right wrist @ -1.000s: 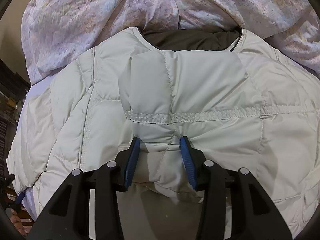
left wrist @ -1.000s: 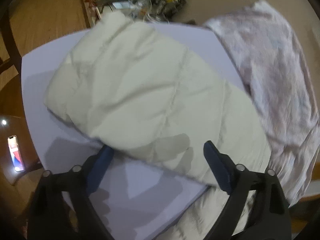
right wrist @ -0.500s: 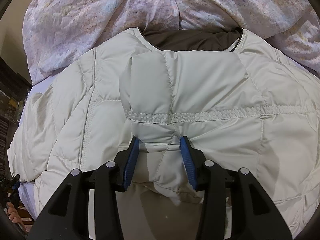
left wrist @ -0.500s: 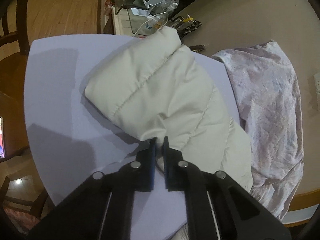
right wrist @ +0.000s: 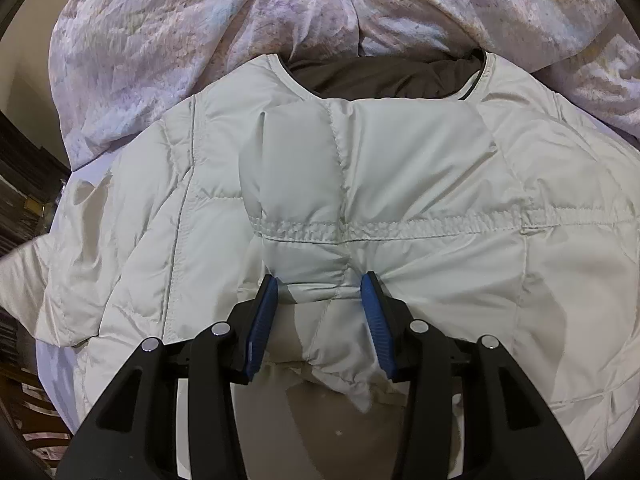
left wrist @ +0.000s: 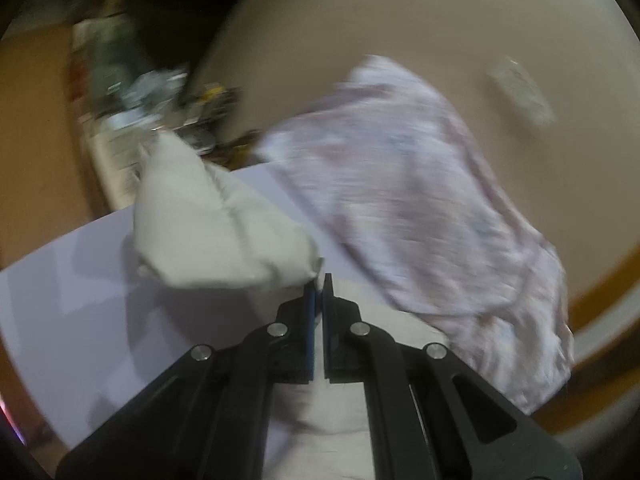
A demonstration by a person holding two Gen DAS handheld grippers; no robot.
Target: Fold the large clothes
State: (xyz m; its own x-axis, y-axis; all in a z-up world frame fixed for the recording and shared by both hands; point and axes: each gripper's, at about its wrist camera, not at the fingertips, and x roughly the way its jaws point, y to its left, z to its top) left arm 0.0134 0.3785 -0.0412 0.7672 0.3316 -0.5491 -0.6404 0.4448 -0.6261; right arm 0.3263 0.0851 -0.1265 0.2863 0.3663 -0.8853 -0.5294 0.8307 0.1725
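A cream quilted puffer jacket (right wrist: pixel 400 184) lies on a pale lilac table sheet (left wrist: pixel 80 288), its dark-lined collar toward the far side. My right gripper (right wrist: pixel 320 292) is part-closed around a bunched fold of the jacket's folded-in sleeve, with blue pads touching it on both sides. My left gripper (left wrist: pixel 319 284) is shut on the edge of the jacket's other sleeve (left wrist: pixel 208 224) and holds it lifted above the sheet. The left wrist view is blurred by motion.
A crumpled pink-and-white floral sheet (right wrist: pixel 280 20) lies just beyond the collar; it also shows in the left wrist view (left wrist: pixel 420 208). Cluttered small items (left wrist: pixel 160 92) sit at the far table end. A beige wall (left wrist: pixel 440 20) stands behind.
My left gripper closed on the sleeve edge, then lifted it and swung it up and across, blurring the view. My right gripper has stayed in place on its fold.
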